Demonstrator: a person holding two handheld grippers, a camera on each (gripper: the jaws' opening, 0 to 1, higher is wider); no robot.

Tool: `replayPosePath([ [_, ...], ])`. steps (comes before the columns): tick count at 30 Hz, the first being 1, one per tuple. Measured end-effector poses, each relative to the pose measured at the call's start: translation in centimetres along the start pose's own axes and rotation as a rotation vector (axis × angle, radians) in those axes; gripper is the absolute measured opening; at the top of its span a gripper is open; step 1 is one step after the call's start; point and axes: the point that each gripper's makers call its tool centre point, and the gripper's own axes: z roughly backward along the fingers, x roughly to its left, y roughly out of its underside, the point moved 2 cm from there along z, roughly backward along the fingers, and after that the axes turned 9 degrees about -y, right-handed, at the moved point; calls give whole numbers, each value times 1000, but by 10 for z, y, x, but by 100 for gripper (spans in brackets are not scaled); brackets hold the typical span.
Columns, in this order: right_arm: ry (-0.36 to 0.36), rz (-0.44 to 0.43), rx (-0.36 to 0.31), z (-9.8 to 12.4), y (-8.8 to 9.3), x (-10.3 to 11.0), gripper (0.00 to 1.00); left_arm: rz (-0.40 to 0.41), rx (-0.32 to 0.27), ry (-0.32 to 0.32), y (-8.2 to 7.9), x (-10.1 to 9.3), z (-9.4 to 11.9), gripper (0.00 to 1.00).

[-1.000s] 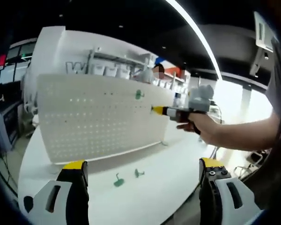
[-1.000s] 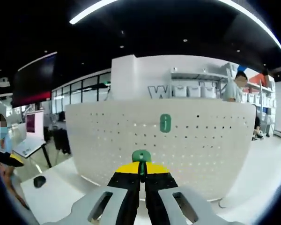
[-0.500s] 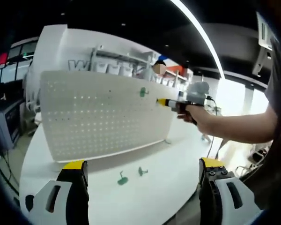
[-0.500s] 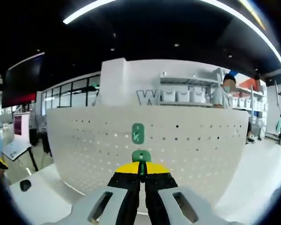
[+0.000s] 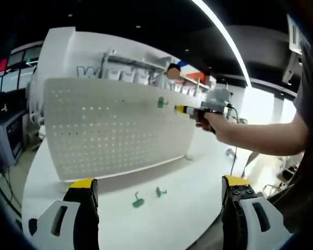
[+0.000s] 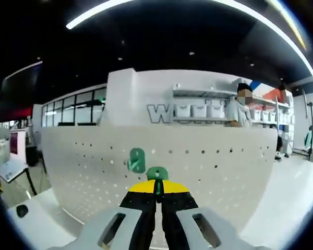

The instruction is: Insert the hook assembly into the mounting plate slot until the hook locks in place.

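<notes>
Right gripper [image 6: 157, 188] jaws clamped on a green hook [image 6: 157, 174] near the white pegboard [image 6: 208, 172], one green hook [image 6: 136, 160] already mounted, left gripper [image 5: 156, 195] jaws wide apart and empty above the white surface [image 5: 182, 208], two loose green hooks [image 5: 139, 200] lying there

Green hook [image 6: 157, 174]: mostly hidden betw. closed fingers of right gripper [image 6: 157, 188], just the head pokes out. Two green bits on worktop [image 5: 161, 219] — one [image 5: 138, 201], other [image 5: 160, 192] — too small/blurred to tell shape. Pegboard [image 6: 208, 172] bottom edge hidden behind gripper body.

Beyond the right claw [image 6: 157, 194], the white pegboard [image 6: 208, 172] looks matt, perforated; the green hook [image 6: 157, 174] it grips, smooth plastic.
</notes>
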Motion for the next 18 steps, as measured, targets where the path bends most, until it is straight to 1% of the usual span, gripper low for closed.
replayPosePath([
  [6, 11, 6, -33, -14, -17, -9, 0, 1, 4, -9, 1, 4, 0, 100],
  [11, 5, 31, -41, -27, -29, -12, 0, 2, 5, -13, 1, 6, 0, 100],
  [15, 10, 35, -46, -31, -33, -15, 0, 4, 6, -17, 2, 7, 0, 100],
  [18, 20, 31, -39, -30, -29, -17, 0, 7, 5, -22, 2, 9, 0, 100],
])
